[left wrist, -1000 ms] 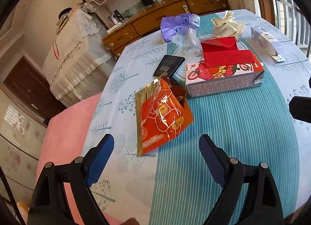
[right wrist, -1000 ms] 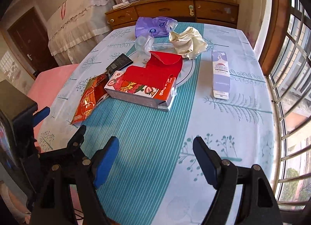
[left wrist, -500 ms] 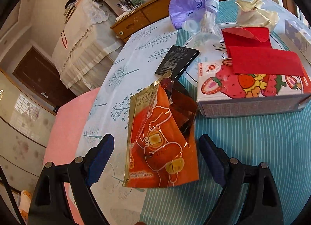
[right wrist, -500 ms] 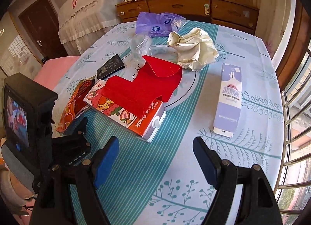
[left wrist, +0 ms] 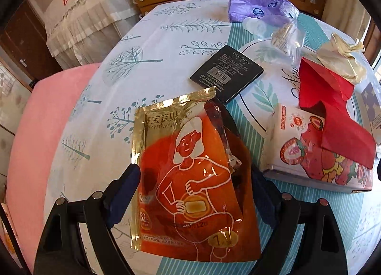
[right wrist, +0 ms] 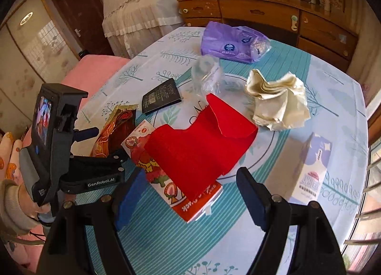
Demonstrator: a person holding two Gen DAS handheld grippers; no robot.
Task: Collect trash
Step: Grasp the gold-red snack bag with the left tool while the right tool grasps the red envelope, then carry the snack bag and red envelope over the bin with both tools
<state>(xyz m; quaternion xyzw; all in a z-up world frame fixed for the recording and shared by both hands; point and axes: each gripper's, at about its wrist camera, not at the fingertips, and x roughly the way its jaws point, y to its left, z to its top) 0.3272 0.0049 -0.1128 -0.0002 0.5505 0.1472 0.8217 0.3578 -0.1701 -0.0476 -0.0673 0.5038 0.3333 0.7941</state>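
An orange and gold foil wrapper (left wrist: 190, 175) lies flat on the tablecloth; it also shows in the right wrist view (right wrist: 114, 130). My left gripper (left wrist: 197, 194) is open, its blue fingers standing either side of the wrapper's lower half. My right gripper (right wrist: 190, 194) is open and empty over the strawberry box (right wrist: 166, 187), which carries a red envelope (right wrist: 202, 141). Other trash lies beyond: a crumpled cream paper (right wrist: 278, 101), a clear plastic wrap (right wrist: 207, 72), a purple tissue pack (right wrist: 233, 41), a black card (right wrist: 160, 99) and a purple carton (right wrist: 312, 170).
A pink chair (left wrist: 35, 132) stands at the table's left edge. A wooden dresser (right wrist: 273, 15) and a lace-covered cabinet (right wrist: 138, 11) stand behind the table. Window bars (right wrist: 371, 179) run along the right.
Both grippers moved forward over the table. The left one came down around the foil wrapper. The right one closed in on the strawberry box and red envelope.
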